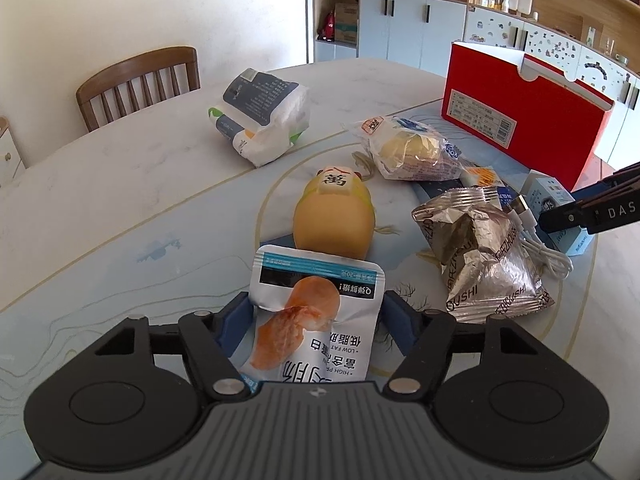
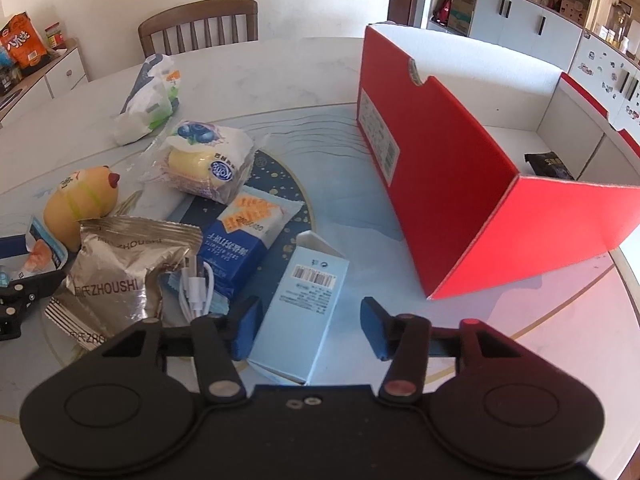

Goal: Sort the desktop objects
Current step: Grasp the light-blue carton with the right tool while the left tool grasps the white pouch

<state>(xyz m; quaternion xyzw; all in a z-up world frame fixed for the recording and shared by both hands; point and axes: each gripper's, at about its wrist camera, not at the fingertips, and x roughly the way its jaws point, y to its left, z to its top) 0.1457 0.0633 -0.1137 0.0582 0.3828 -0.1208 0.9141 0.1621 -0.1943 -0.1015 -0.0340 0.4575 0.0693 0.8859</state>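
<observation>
Red box near table edge; pale carton beside.

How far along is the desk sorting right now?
Early. Done: one dark packet lies in the red box. In hand: left tool straddles the chicken snack pouch; right tool straddles the light-blue carton. Left: silver pouch, duck toy, bread.

Scattered on bench: white snack pouch with orange food picture, standing between blue pads; yellow chick toy just behind it; crumpled silver packet; white cable coiled beside it; pale blue carton lying flat; blue biscuit pack; red box, open-topped.
</observation>
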